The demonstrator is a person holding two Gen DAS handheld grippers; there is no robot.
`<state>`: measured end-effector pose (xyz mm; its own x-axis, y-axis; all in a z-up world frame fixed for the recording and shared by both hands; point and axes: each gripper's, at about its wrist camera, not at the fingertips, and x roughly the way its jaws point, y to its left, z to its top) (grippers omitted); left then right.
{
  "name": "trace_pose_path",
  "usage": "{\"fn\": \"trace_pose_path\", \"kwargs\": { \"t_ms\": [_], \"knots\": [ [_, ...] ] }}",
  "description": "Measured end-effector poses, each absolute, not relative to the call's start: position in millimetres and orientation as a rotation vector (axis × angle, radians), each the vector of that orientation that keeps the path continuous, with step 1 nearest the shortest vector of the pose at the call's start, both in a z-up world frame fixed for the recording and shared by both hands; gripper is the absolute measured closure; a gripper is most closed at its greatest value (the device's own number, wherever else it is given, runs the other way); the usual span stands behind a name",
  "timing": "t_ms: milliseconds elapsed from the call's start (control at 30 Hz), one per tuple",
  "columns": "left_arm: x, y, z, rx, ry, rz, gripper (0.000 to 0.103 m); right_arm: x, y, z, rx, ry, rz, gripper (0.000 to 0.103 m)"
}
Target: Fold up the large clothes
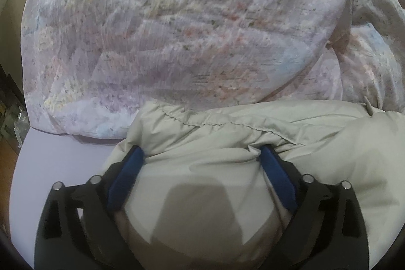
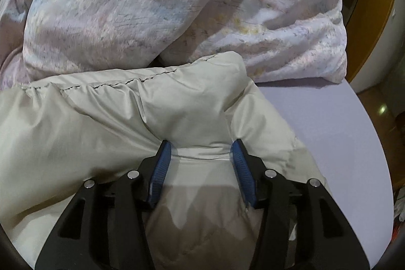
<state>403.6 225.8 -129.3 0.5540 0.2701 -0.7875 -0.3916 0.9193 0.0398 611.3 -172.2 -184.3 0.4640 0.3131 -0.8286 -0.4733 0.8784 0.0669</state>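
Left wrist view: the left gripper (image 1: 202,156) has its fingers (image 1: 126,176) spread wide astride a puffy bulge of the beige padded jacket (image 1: 316,143), apparently not pinching it, probably pressing the fold flat. The jacket lies on the lilac bed sheet (image 1: 50,168), against a floral duvet (image 1: 177,29).

Right wrist view: the right gripper (image 2: 201,156), about half open, straddles a cloth ridge; I cannot tell if it grips. Only here do the jacket's other end and wooden furniture (image 2: 374,17) show.

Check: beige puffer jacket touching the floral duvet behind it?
Touching. Left wrist view: the jacket's stitched far edge lies against the duvet, no lilac sheet showing between.
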Motion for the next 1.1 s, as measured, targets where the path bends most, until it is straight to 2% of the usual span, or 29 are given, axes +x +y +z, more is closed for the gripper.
{"fn": "trace_pose_path", "kwargs": {
  "t_ms": [267, 1100],
  "knots": [
    [388.6, 234.7, -148.0, -0.172, 0.893, 0.403, 0.002, 608.1, -167.9, -187.4, -0.183, 0.915, 0.476, 0.047],
    [383.2, 234.8, -183.3, -0.166, 0.892, 0.408, 0.002, 616.5, -167.7, -193.8, -0.141, 0.896, 0.489, 0.045]
  ]
}}
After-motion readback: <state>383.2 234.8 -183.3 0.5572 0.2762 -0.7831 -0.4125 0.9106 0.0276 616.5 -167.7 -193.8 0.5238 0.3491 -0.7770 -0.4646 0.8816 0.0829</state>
